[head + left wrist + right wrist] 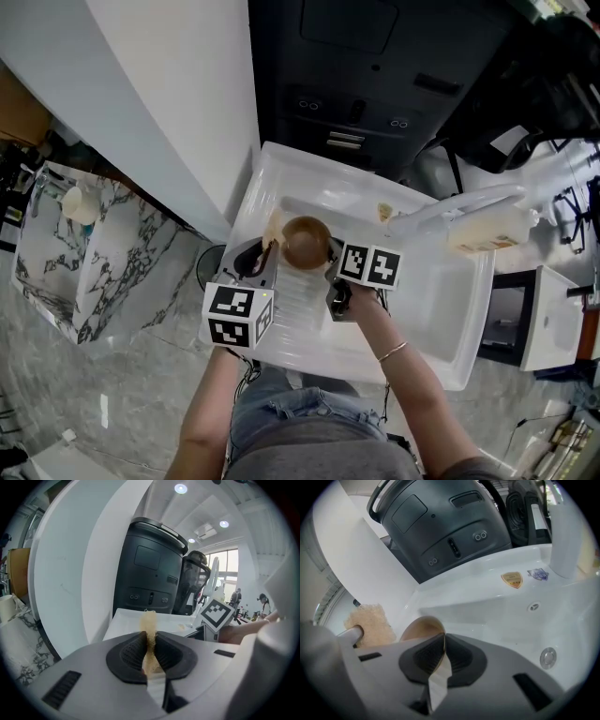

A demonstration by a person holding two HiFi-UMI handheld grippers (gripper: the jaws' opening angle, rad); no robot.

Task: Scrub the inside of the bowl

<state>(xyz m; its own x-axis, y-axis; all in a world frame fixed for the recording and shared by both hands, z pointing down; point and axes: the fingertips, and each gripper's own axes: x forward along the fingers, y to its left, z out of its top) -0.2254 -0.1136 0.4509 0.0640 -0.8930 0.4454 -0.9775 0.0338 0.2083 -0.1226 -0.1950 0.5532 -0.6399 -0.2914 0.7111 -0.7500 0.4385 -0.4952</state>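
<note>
Bowl (306, 241): wooden, brown, over the left part of the sink (441, 309), tilted. Right tongs (442, 641) clenched on its thin rim; bowl wall runs between the pads. Sponge (149, 625): tan, coarse, just left of the bowl at the sink's left edge, pinched in the left tongs (151, 641), its upper end sticking out past the tips. Faucet (450, 211) over the sink's right side. Drain (548, 657) in the sink floor. Black appliance (375, 66) behind the sink.
</note>
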